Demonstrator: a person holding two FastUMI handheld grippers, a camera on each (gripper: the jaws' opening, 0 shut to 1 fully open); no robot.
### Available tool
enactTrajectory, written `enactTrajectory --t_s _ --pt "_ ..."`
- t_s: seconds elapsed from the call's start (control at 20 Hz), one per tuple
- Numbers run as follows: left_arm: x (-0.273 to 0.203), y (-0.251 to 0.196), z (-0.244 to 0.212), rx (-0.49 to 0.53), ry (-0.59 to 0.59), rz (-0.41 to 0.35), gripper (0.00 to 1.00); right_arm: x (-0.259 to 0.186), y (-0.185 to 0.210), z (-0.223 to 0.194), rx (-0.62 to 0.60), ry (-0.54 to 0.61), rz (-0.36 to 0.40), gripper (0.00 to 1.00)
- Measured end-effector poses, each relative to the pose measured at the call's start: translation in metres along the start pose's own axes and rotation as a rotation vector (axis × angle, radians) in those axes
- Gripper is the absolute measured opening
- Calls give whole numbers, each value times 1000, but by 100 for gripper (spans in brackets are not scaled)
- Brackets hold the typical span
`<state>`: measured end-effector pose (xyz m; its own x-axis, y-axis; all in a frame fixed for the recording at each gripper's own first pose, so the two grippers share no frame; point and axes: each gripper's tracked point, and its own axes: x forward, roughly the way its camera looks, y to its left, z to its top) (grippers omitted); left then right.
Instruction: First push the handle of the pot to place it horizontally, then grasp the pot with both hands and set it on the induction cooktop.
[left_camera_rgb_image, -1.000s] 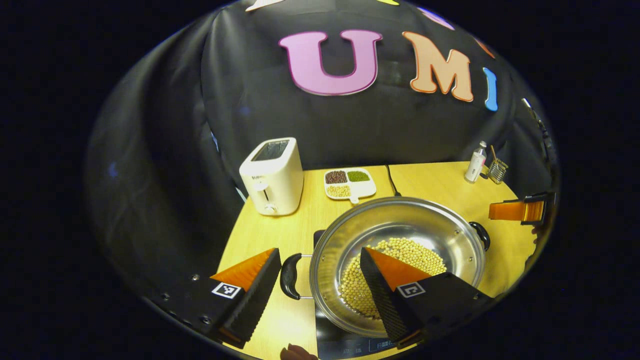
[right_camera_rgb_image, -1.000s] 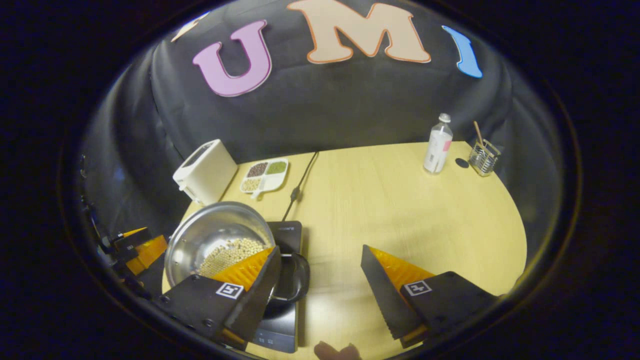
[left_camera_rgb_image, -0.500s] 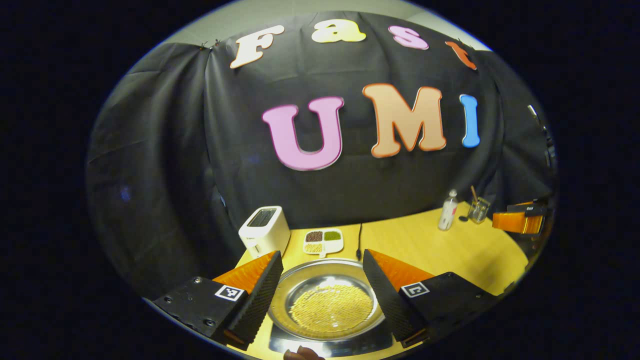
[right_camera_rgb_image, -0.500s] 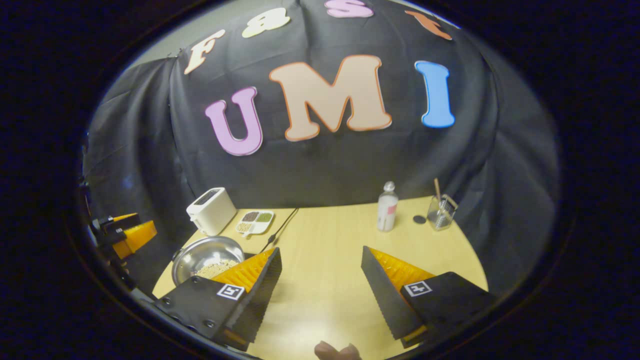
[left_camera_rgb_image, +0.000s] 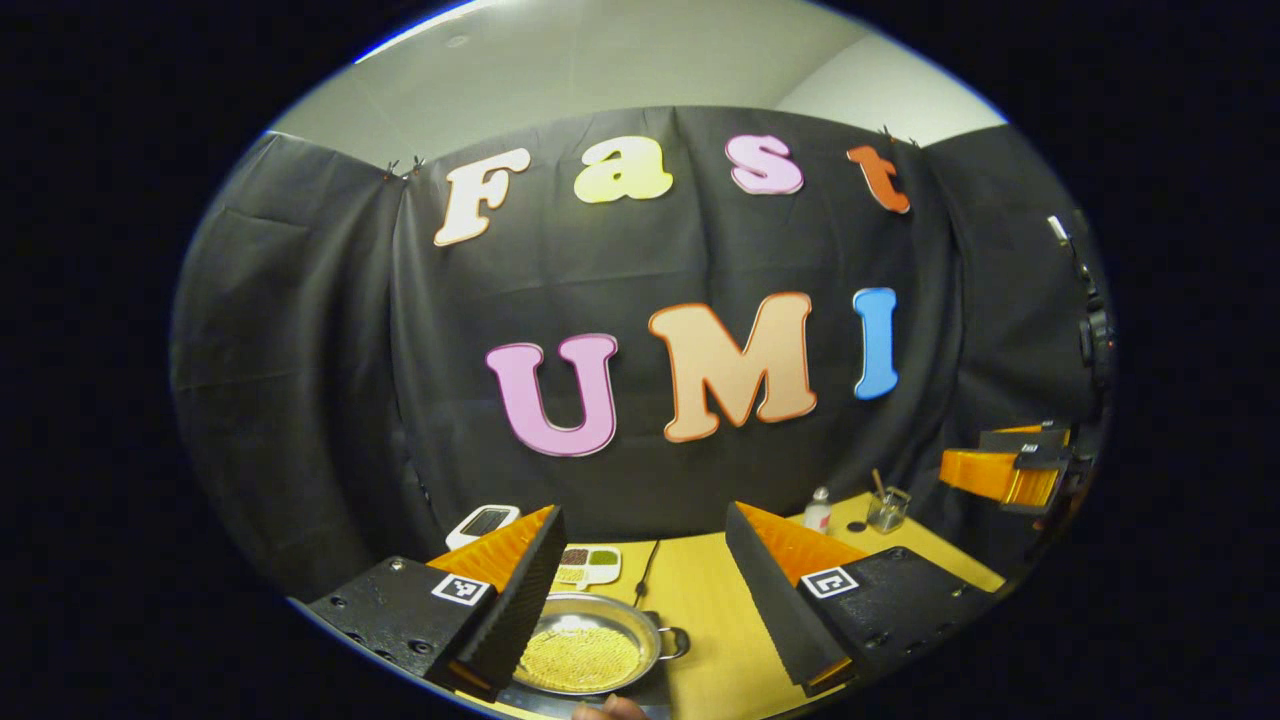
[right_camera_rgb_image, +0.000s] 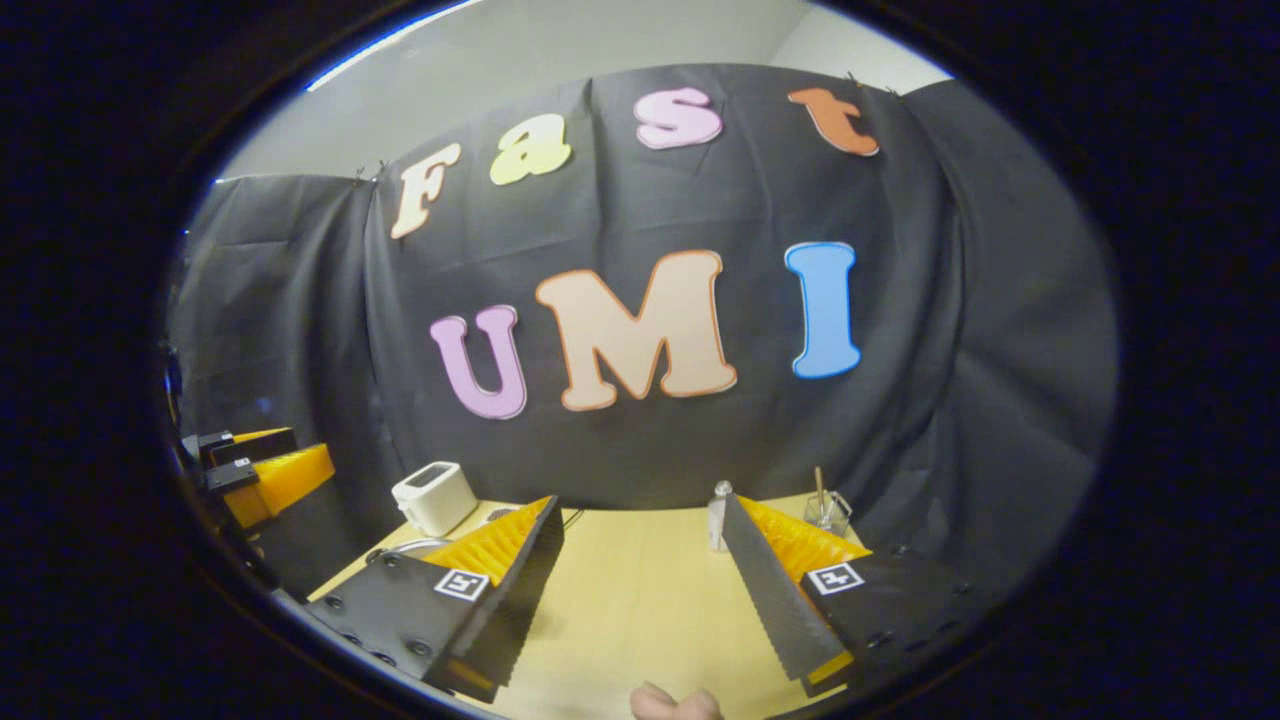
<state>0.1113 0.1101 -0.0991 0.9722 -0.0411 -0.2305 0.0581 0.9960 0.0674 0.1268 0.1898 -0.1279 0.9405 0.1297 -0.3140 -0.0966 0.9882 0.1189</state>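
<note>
Two handles would mark the pot's (left_camera_rgb_image: 592, 652) long axis; the black one showing juts right, so the axis runs left to right. Holding yellow beans (left_camera_rgb_image: 580, 657), the pot sits on the dark induction cooktop (left_camera_rgb_image: 655, 695) at the table's (left_camera_rgb_image: 705, 610) near left. Both the left tongs (left_camera_rgb_image: 640, 590) and right tongs (right_camera_rgb_image: 640, 590) hang high above the table, spread wide, gripping and touching nothing. A white toaster (right_camera_rgb_image: 434, 497) stands far left.

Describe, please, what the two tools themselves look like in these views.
Each tool, left and right, has two wedge-shaped fingers: black ridged gripping faces, orange ribbed backs, and black bases carrying small square black-and-white markers and screws. The right tool also appears side-on at the edge of the left gripper view, orange with black fittings.
</note>
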Motion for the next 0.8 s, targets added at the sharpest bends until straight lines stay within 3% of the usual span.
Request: enactTrajectory --t_s 0.15,0.25,0.3,0.4,0.65,0.7,0.8 --pt "-14 2 22 -37 -41 -7 100 -19 2 35 -47 -84 -28 92" --pt "-27 11 28 -44 -45 6 97 -31 10 48 -60 -109 -41 92" --pt "-33 12 29 -56 -48 5 97 -38 19 50 -62 -111 -31 99" --pt "-44 19 30 -55 -56 2 99 -49 26 54 -77 -121 -34 99" --pt "-64 16 2 -23 -26 -48 100 -82 14 42 -76 -129 -129 99" --pt "-73 20 -1 -26 -17 -40 97 -89 11 31 -83 -97 -139 93" --pt "-81 16 14 -41 -71 -46 100 -99 15 37 -79 -97 -133 94"
